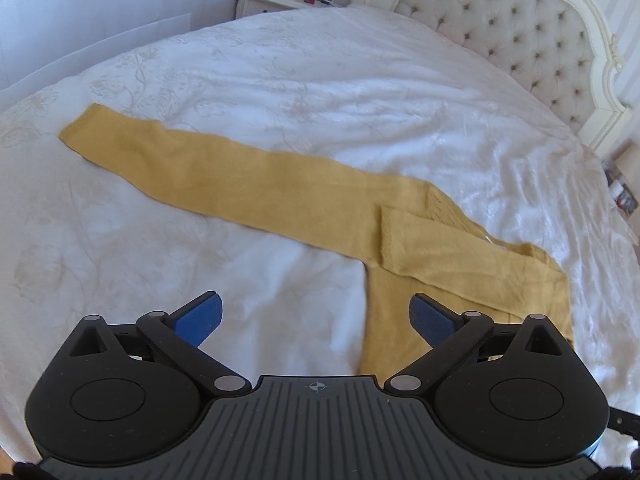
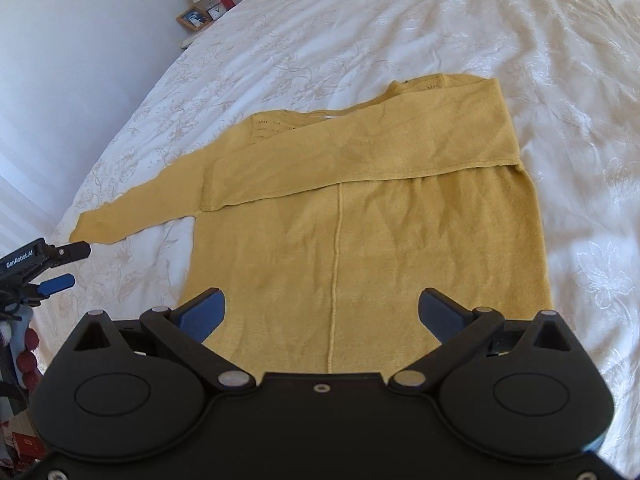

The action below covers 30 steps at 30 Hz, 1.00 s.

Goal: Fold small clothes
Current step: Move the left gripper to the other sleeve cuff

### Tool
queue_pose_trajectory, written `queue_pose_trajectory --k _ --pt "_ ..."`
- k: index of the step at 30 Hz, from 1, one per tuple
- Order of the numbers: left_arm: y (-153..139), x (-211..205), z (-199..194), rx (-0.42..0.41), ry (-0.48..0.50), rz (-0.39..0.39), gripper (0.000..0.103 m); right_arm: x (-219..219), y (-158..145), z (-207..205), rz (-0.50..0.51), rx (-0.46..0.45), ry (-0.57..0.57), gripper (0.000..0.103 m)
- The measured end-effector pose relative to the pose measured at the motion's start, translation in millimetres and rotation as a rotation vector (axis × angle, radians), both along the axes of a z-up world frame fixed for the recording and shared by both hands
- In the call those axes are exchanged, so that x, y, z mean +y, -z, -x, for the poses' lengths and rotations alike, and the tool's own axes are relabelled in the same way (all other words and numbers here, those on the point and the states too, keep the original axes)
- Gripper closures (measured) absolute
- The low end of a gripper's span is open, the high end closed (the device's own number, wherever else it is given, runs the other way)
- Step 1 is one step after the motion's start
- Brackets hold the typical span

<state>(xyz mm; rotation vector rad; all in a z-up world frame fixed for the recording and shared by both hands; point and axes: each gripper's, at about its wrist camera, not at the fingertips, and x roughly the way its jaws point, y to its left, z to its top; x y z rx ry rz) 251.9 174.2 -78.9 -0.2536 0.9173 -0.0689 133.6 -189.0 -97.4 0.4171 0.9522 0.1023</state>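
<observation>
- The unfolded sleeve (image 1: 224, 176) of the mustard sweater (image 2: 360, 248) runs out flat across the bed (image 1: 360, 80), its long axis slanting from the body up and away to the left in the left wrist view; the cuff (image 1: 80, 128) is the far end.
- The left tool (image 1: 316, 316) hangs above the bedspread with its blue pads spread about as wide as they go and nothing between them. The sleeve lies ahead of it and to its left, well apart from the fingertips.
- In the right wrist view the same tool shows at the left edge, just beside the cuff (image 2: 86, 232), so I judge the left hand the nearer one for bringing that sleeve in over the body.
- The sweater body lies spread on the bed, back seam toward the camera; the other sleeve is already folded across the chest.
- The right tool (image 2: 322, 316) hovers over the hem, its pads also wide apart and holding nothing, with the seam running straight away from it.
</observation>
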Motion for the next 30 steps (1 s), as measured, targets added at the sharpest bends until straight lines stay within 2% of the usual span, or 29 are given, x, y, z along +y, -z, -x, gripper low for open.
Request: queue_pose_trajectory --k 5,6,7,8,13,21,30 --pt "-2 61 -38 -0.032 -0.077 -0.063 0.003 41 -10 -19 0.063 -0.01 -0.019 0.001" --pt "-2 72 -45 -0.035 -0.089 -0.085 0.004 48 -12 -23 0.067 -0.009 -0.02 0.001" --pt "-2 83 -53 -0.036 -0.098 -0.111 0.015 55 -13 -27 0.072 -0.008 -0.021 0.001" --pt "-1 94 -62 -0.03 -0.102 -0.144 0.019 62 -15 -31 0.079 -0.008 -0.023 0.001" --pt "4 137 -103 -0.017 -0.066 -0.242 0.023 91 -23 -47 0.09 -0.014 -0.009 0.001" --pt "21 187 -158 0.022 -0.022 -0.314 0.025 132 -29 -71 0.077 0.003 -0.026 0.001" --pt "57 220 -191 0.14 0.018 -0.309 0.026 150 -26 -84 0.092 0.038 -0.047 0.001"
